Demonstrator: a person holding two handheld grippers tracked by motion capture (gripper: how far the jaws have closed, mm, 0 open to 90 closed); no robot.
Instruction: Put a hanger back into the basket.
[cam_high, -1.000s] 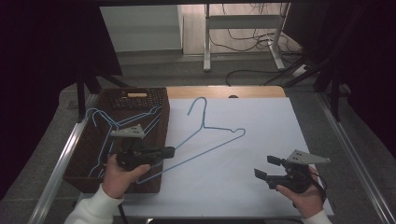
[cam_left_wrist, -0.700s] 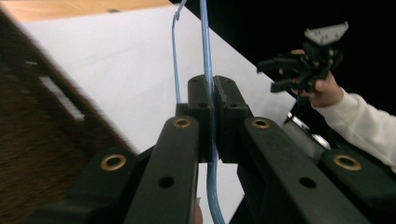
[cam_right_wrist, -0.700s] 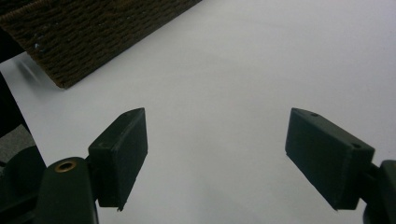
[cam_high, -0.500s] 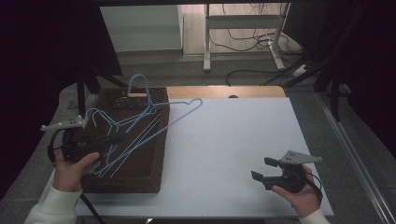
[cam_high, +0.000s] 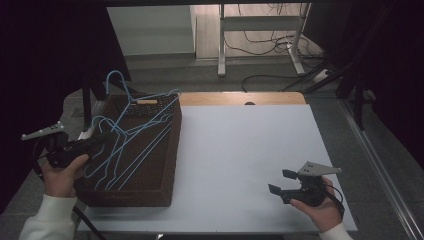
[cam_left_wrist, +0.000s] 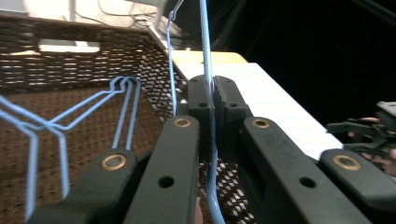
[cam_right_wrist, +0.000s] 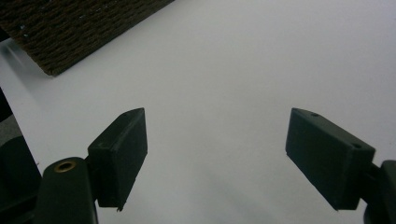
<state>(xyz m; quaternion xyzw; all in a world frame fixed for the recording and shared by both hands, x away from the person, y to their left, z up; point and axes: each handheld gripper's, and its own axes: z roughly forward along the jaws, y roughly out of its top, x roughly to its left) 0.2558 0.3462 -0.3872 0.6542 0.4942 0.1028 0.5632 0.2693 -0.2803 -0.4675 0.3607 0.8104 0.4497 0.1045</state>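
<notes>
On the far left, the left gripper (cam_high: 75, 148) is squeezed shut on the wire of a blue hanger (cam_high: 142, 117). In the left gripper view you can see the thin blue wire (cam_left_wrist: 207, 56) pinched between the two black pads. The left hand (cam_high: 60, 175) is low, just outside the left wall of the brown basket (cam_high: 172, 150), and the gripper points across into it. The held hanger is over the basket. Its long side runs from the jaws up toward the far right corner, and its hook (cam_high: 114, 80) sticks up past the far rim. More blue hangers (cam_high: 107, 170) lie in the basket below it. The left hand is the near one, so I think it just has to lower the hanger and let go.

On the right, the right gripper (cam_high: 280, 182) rests on the white table (cam_high: 240, 150), well apart from the basket. Its jaws are wide open and hold nothing.
</notes>
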